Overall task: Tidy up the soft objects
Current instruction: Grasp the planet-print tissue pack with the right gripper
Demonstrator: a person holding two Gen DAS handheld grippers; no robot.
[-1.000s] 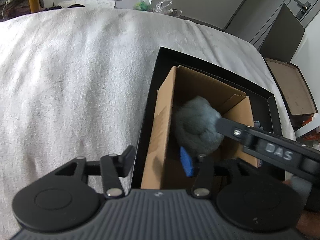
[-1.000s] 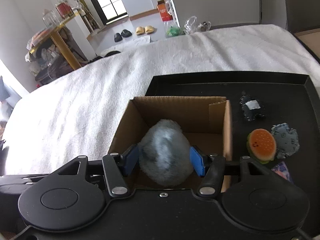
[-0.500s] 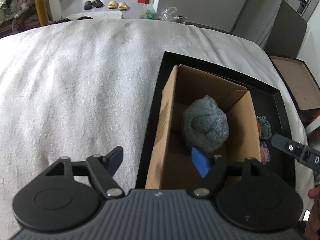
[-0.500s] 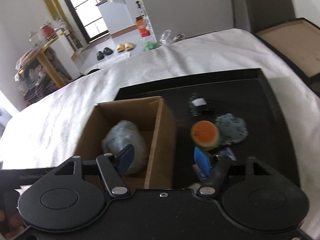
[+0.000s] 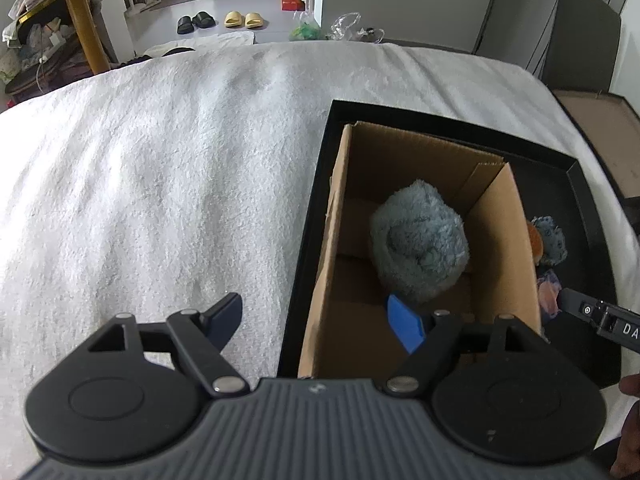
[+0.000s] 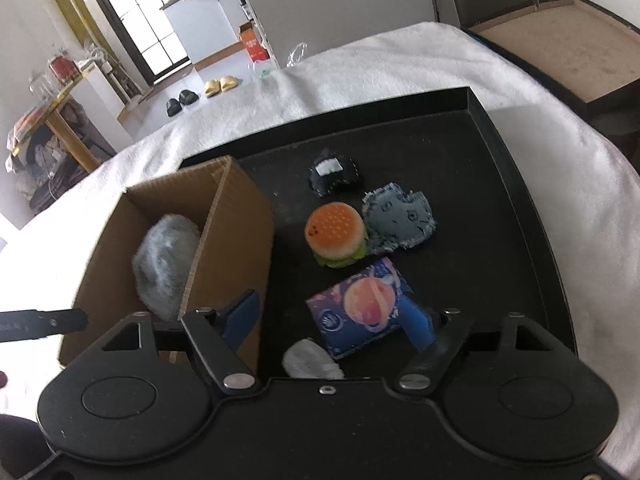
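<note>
left wrist view: the left gripper [image 5: 318,322] hangs with its jaws spread wide and nothing between the pads; they have just been opening. one blue pad sits over the white blanket [image 5: 160,184], the other over the cardboard box [image 5: 516,248]. the box stands in the left part of the black tray [image 5: 576,208], against the tray's left rim. the fluffy grey-blue ball [image 5: 420,240] lies on the box floor, toward its far right corner. past the box's right wall, parts of the burger toy [image 5: 535,238] and the denim patch toy [image 5: 554,236] show on the tray. a finger of the right gripper [image 5: 600,316] reaches in near the tray's right edge.

right wrist view: the right gripper [image 6: 338,320] is spread too, jaws just having opened, gripping nothing. between its pads, near the tray's front edge, lie a space-print pouch [image 6: 362,306] and a small white fluffy piece [image 6: 310,360]. the burger toy sits mid-tray, touching the denim patch toy on its right. a black stitched toy [image 6: 334,174] lies just behind them. the fluffy ball rests inside the box at the tray's left side.
</note>
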